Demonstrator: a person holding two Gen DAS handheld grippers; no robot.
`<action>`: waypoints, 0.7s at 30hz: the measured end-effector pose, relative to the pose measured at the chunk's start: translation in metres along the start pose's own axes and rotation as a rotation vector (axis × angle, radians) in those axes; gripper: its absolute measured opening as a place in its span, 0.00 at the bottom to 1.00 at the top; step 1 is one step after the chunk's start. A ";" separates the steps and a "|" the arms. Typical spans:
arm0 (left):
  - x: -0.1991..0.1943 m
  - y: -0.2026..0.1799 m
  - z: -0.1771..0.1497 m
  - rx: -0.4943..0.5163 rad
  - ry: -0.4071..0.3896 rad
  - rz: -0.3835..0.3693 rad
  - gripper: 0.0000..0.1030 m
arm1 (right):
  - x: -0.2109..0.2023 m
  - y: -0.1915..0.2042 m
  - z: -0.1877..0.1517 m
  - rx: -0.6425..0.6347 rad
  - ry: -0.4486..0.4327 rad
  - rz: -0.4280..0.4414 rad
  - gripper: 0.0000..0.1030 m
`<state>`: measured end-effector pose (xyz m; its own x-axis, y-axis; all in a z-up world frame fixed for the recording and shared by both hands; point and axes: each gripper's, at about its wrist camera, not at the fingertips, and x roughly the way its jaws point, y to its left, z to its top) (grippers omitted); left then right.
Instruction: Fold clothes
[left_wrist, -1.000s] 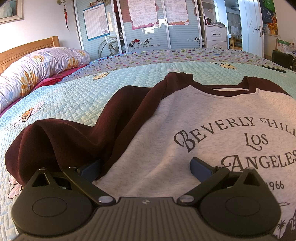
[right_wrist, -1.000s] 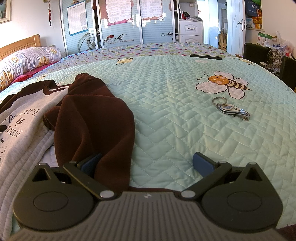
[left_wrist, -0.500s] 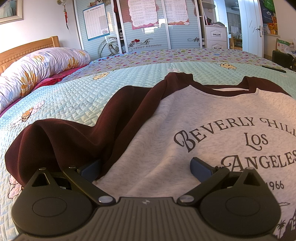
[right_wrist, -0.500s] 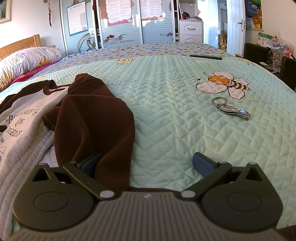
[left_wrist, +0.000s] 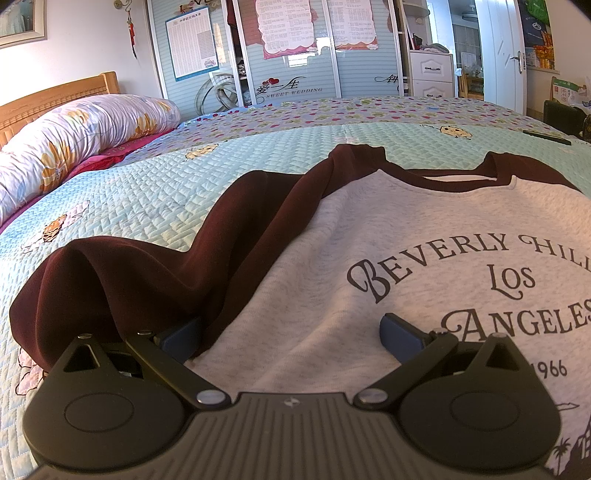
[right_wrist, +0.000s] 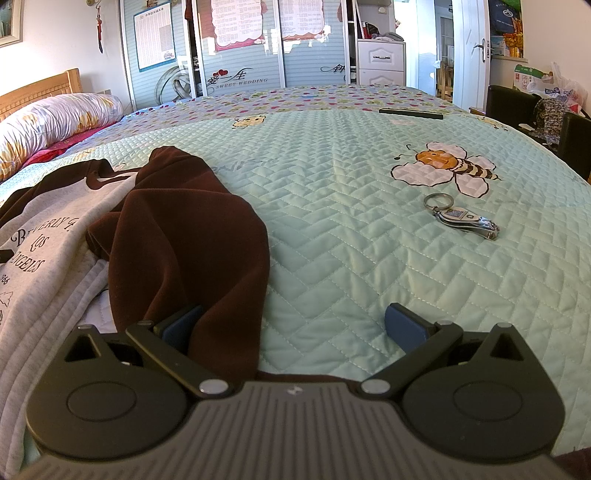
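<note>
My left gripper (left_wrist: 291, 334) sits low over the sweatshirt (left_wrist: 369, 266), jaws spread wide and gripping nothing. The left blue pad (left_wrist: 181, 338) lies at the seam where the maroon sleeve (left_wrist: 147, 273) meets the grey body; the right pad rests on the grey front just beside the printed "ANGELES" lettering. Whether the pads press into the fabric cannot be determined.

My right gripper (right_wrist: 293, 328) is likewise wide open and empty. Its left pad (right_wrist: 183, 328) is touching or just beside the other maroon sleeve (right_wrist: 192, 240), which lies bunched and folded inward over the garment's side; its right pad sits above bare quilt.

The sweatshirt lies face up, print uppermost, on the mint quilted bedspread (right_wrist: 351, 240), maroon collar toward the far edge of the bed. In the left wrist view the left sleeve is rumpled outward toward the headboard side.

On the bedspread, well apart from the garment, lies a nail clipper on a key ring (right_wrist: 461, 218), near a bee motif (right_wrist: 443, 166). A dark flat remote-like item (right_wrist: 410, 112) rests near the far edge. A floral bolster (left_wrist: 74, 140) lies along the wooden headboard (left_wrist: 55, 96).
</note>
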<state>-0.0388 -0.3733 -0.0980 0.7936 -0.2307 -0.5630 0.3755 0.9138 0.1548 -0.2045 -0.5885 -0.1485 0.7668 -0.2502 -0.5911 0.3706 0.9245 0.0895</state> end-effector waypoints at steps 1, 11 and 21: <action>0.000 0.000 0.000 0.000 0.000 0.000 1.00 | 0.000 0.000 0.000 0.000 0.000 0.000 1.00; 0.000 0.000 0.000 0.000 0.000 0.000 1.00 | 0.000 0.000 0.000 0.000 0.000 0.000 1.00; -0.002 0.001 0.002 0.000 0.000 0.000 1.00 | 0.000 0.000 0.000 0.000 0.000 0.000 1.00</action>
<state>-0.0391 -0.3724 -0.0948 0.7937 -0.2303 -0.5631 0.3751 0.9139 0.1549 -0.2046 -0.5884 -0.1485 0.7668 -0.2502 -0.5911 0.3706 0.9245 0.0895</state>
